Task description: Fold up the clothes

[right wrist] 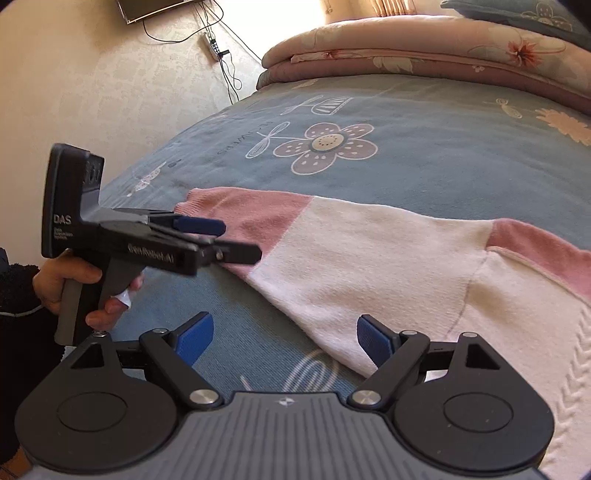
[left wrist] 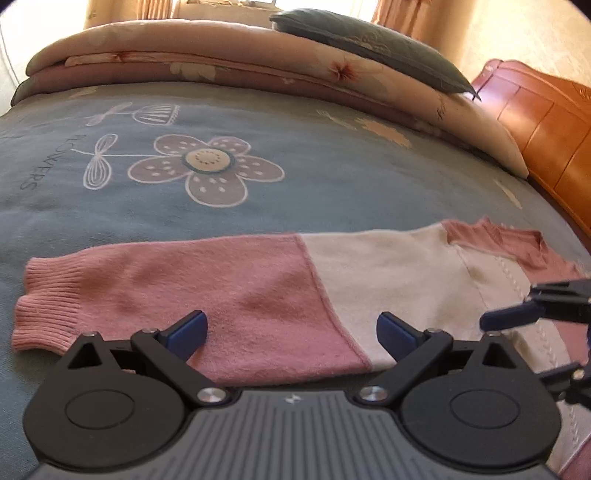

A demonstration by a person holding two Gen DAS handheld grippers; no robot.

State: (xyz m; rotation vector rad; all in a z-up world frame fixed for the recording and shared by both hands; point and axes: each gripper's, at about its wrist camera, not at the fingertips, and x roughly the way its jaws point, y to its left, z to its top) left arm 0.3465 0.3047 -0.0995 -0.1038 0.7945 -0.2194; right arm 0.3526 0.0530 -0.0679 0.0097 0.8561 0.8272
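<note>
On the blue bedspread (left wrist: 258, 206) we find a pink-and-white sweater (left wrist: 332, 280), one sleeve laid out flat. We hold the left gripper (left wrist: 291, 332) and right gripper (right wrist: 284, 338) spread wide above it, gripping nothing.

This is a bedroom in a home. A bed (left wrist: 258, 206) with a blue flowered cover fills the view, a folded quilt (left wrist: 221, 62) and a dark pillow (left wrist: 369, 48) lie at its far side, a wooden headboard (left wrist: 546, 140) on the right, curtains (left wrist: 155, 9) behind.
</note>
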